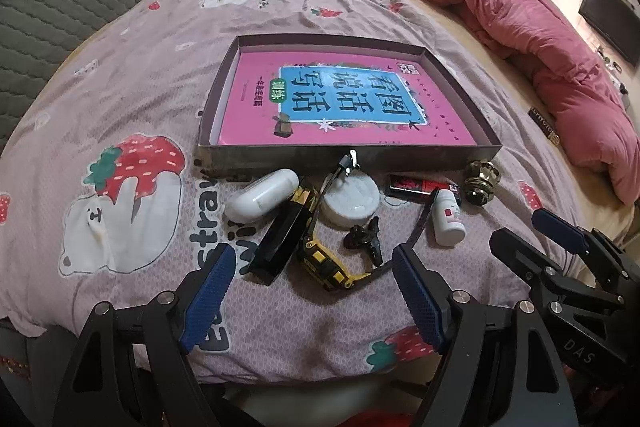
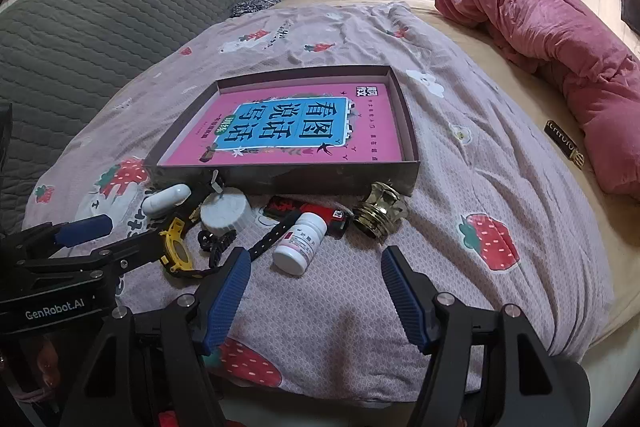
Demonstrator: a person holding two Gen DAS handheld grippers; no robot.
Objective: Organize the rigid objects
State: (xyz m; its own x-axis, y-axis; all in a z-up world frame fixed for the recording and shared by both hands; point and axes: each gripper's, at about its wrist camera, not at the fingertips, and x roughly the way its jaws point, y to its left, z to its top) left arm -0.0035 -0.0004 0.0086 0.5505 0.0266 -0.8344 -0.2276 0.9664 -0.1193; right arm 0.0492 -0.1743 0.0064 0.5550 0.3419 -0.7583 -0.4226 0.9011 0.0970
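My left gripper (image 1: 314, 291) hangs over the near edge of the bed with its blue pads spread wide and nothing between them. My right gripper (image 2: 316, 293) is the same: jaws fully apart, empty, tilted down at the bedding.

Just ahead of my left fingertips lies the cluster I have to sort. Closest is a yellow-and-black watch (image 1: 324, 263), its strap running off toward my right-hand pad. Touching it on the left is a black rectangular case (image 1: 282, 235), lying lengthwise toward me. Beyond that sits a white oval case (image 1: 262, 199), and to the right of it a round white lid (image 1: 352, 199) with a black pen-like clip (image 1: 340, 167) leaning over it. A small black hair claw (image 1: 364, 237) lies between the watch and the lid.

From my right gripper, the nearest thing is a white pill bottle (image 2: 300, 243) on its side, just ahead of my left pad. Behind it lies a red-and-black lighter (image 2: 308, 213), and farther right a brass-coloured knob (image 2: 380, 213), tipped over beside the box corner.

Past all of these, the shallow dark box (image 1: 348, 157) sits open on the strawberry-print sheet (image 1: 140, 99), its near wall just beyond the clutter. A pink book (image 1: 344, 99) lies flat inside it. Well off to the right, a pink quilt (image 2: 560, 47) is bunched along the bed.
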